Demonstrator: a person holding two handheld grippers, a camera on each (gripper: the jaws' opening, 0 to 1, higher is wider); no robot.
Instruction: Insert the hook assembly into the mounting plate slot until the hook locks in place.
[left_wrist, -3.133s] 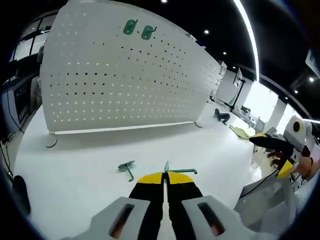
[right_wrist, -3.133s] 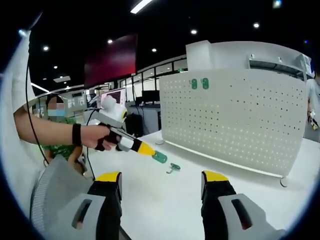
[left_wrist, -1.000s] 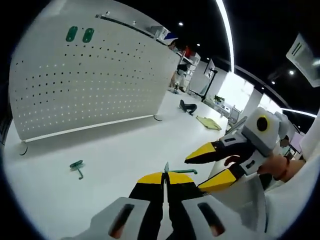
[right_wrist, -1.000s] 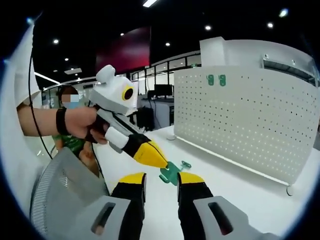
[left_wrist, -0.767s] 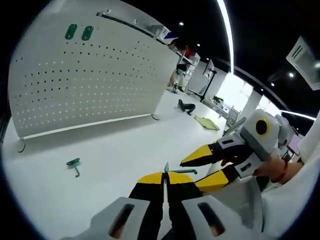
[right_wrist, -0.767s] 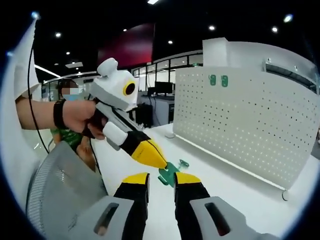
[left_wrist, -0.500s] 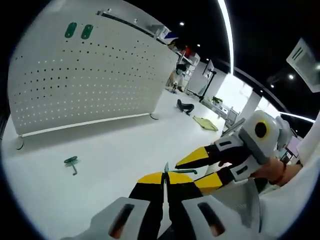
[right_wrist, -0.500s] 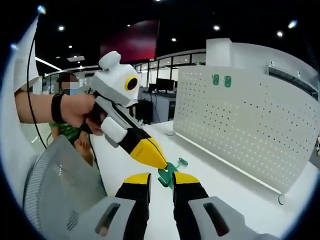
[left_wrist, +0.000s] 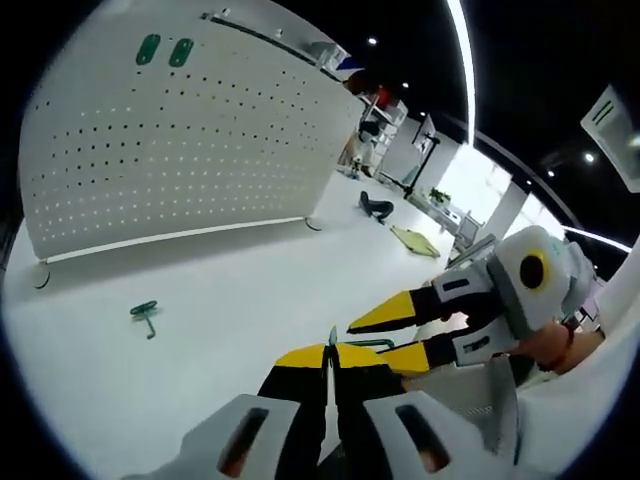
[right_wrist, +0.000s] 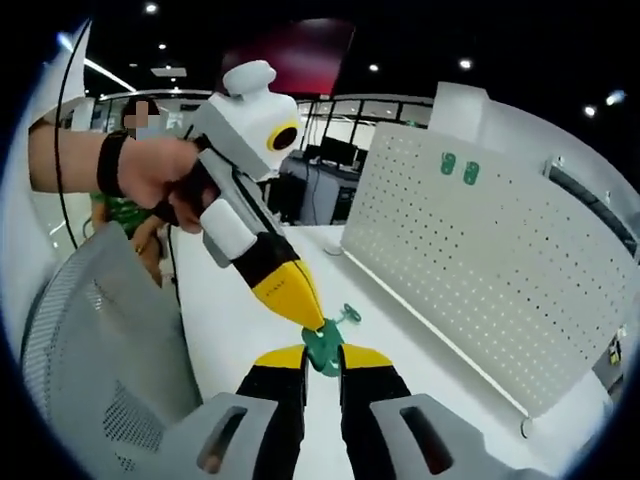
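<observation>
White tabletop and a white pegboard frame a handover in mid-air. Left gripper has its jaws pressed together on the green hook, whose thin edge pokes up between its yellow tips. Right gripper has closed to a narrow gap around the same hook from the other side; whether it grips yet, I cannot tell. Risk: if one claw lets go before the other bites, the hook drops to the table, or it twists between two pulls. A spare hook lies on the table, well apart. Two green plates sit high on the pegboard, nothing between. A mesh chair back stands just beside the grippers.
</observation>
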